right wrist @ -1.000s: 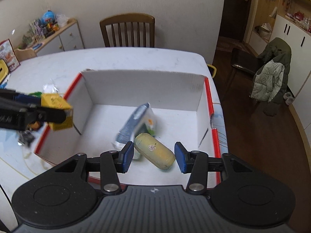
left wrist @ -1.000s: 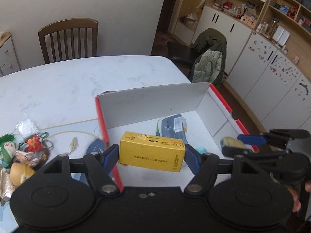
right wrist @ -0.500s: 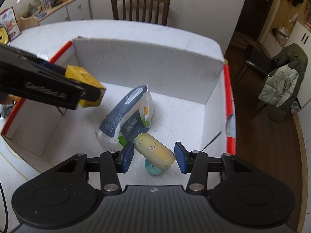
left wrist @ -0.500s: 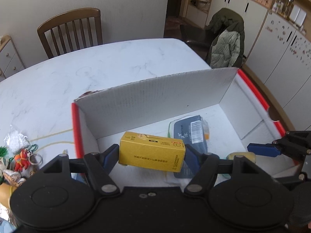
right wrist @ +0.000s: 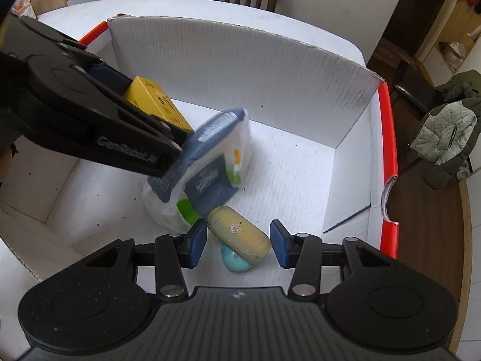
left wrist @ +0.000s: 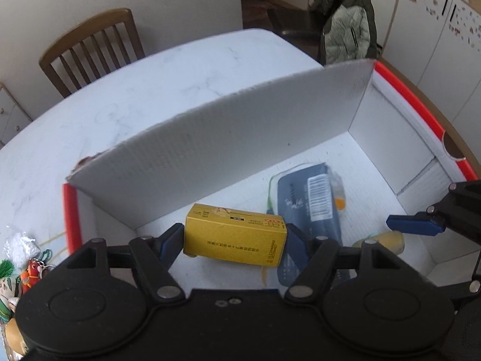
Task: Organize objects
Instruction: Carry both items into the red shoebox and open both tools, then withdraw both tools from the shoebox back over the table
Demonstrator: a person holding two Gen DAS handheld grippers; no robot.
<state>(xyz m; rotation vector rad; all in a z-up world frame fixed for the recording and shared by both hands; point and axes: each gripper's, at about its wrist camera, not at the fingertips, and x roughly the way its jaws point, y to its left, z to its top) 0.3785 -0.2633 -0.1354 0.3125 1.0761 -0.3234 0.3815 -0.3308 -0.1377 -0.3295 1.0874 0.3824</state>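
My left gripper (left wrist: 234,240) is shut on a yellow carton (left wrist: 234,240) and holds it inside the white box (left wrist: 210,138), above its floor. The carton also shows in the right wrist view (right wrist: 156,105). My right gripper (right wrist: 239,243) is shut on a yellow-green oval case (right wrist: 239,234), held low in the box over a small teal object (right wrist: 234,260). A blue and white packet (right wrist: 207,168) lies in the box between the two grippers; it shows in the left wrist view (left wrist: 309,201) too.
The box has red-edged side flaps (right wrist: 387,150) and stands on a white marble table (left wrist: 135,90). Small toys and keychains (left wrist: 21,267) lie on the table left of the box. A wooden chair (left wrist: 90,48) stands behind the table.
My left gripper has carried the yellow carton over the box's left wall and down into the box. My right gripper with the oval case has moved lower into the box.
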